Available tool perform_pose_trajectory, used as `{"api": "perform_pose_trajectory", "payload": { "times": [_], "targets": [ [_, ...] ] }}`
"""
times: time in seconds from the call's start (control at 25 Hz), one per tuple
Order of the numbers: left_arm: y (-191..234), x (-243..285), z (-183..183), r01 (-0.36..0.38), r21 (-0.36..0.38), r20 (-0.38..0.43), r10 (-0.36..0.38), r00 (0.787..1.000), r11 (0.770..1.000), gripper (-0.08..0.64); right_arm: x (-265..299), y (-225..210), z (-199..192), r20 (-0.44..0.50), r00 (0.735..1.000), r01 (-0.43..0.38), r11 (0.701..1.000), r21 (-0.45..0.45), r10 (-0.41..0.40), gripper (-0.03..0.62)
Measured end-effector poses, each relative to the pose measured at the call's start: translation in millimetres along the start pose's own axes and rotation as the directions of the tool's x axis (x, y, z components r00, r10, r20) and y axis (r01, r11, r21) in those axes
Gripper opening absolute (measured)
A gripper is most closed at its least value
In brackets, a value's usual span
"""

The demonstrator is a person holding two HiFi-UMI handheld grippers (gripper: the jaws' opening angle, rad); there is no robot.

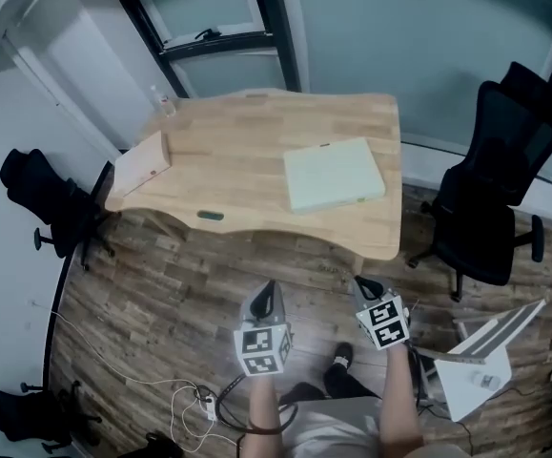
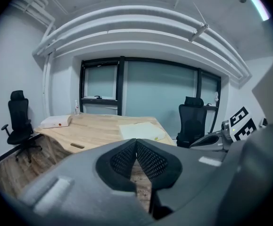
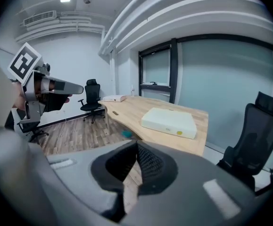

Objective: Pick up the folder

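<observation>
The folder (image 1: 333, 175), a pale, thick, flat rectangle, lies on the right half of the wooden table (image 1: 237, 151). Both grippers hang over the wood floor short of the table's front edge, well apart from the folder. My left gripper (image 1: 268, 292) is shut and holds nothing; my right gripper (image 1: 368, 286) is shut and empty too. In the left gripper view the closed jaws (image 2: 136, 144) point at the table, with the folder (image 2: 141, 131) beyond them. In the right gripper view the folder (image 3: 169, 120) lies ahead of the closed jaws (image 3: 137, 147), and the left gripper (image 3: 56, 86) shows at the left.
A pale flat box (image 1: 142, 163) sits on the table's left end, with a small bottle (image 1: 163, 103) at the far corner. Black office chairs stand to the right (image 1: 495, 194) and left (image 1: 51, 208). Cables (image 1: 194, 404) trail on the floor; a white stand (image 1: 485, 361) is at lower right.
</observation>
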State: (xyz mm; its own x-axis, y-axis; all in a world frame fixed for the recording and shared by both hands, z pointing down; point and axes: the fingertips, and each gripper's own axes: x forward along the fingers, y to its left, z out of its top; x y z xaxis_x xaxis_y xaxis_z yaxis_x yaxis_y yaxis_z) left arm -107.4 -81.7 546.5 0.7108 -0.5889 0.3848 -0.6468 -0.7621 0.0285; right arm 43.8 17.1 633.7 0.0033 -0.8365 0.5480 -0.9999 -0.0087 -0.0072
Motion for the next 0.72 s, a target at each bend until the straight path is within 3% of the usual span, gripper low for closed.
{"api": "perform_pose_trajectory", "payload": {
  "times": [0.2, 0.44, 0.72],
  "targets": [
    [1.7, 39.8, 2.1, 0.018, -0.014, -0.027, -0.019, 0.999, 1.000, 0.006, 18.1, -34.3, -0.1, 0.014, 0.999, 0.031, 0.991, 0.132, -0.033, 0.000],
    [8.6, 111.9, 16.7, 0.105, 0.003, -0.029, -0.105, 0.994, 0.994, 0.006, 55.2, -78.8, 14.8, 0.013, 0.993, 0.109, 0.978, 0.180, -0.113, 0.000],
    [35.5, 229.5, 69.3, 0.209, 0.051, -0.020, -0.208, 0.978, 0.977, 0.006, 106.6, -159.3, 61.6, 0.044, 0.965, 0.231, 0.912, 0.339, -0.260, 0.000]
  ]
}}
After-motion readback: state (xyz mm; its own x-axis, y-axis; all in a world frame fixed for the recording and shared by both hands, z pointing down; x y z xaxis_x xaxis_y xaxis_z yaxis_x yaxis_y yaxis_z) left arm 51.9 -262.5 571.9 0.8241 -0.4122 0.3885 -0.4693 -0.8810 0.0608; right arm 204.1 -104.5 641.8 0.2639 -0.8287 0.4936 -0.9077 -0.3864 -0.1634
